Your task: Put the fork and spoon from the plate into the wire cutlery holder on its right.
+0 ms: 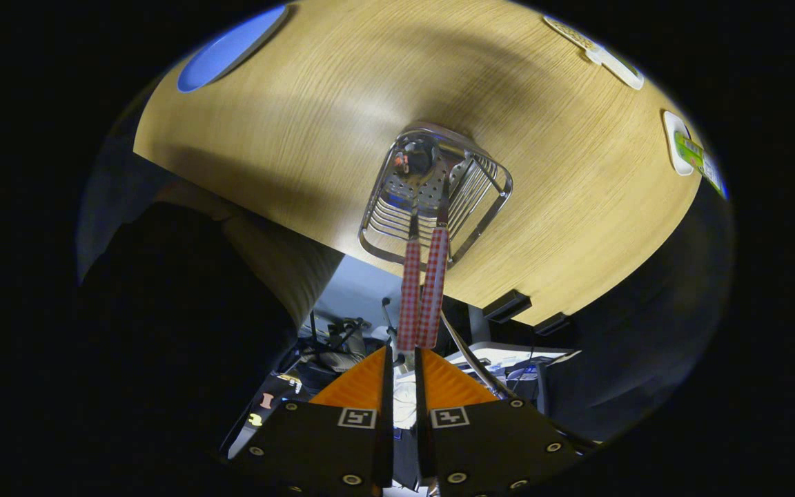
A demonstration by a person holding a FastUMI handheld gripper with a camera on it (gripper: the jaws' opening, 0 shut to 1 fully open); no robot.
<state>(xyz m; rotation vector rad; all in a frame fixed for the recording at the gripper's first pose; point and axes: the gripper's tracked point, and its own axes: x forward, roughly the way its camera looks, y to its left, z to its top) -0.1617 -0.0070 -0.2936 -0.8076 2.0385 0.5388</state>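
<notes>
Tool: the tool (403,359) is looking down over the near edge of the desk, its two fingers standing almost together with only a narrow slit between them; whether they are pressing on the handle ends I cannot tell.
Fork and spoon: two checked handles are standing side by side just ahead of the fingertips, the spoon (410,276) on the left with its shiny bowl down inside the holder, the fork (435,283) on the right with its metal end also reaching into the holder.
Wire cutlery holder: the wire cutlery holder (487,200) is sitting on the desk beyond the fingers, near the desk's front edge, both utensils leaning in it.
Plate: a blue plate (228,48) is lying on the desk well apart from the holder, on the far left.
Desk: the wooden desk (315,124) is carrying two white objects at its far right rim, too small to identify.
</notes>
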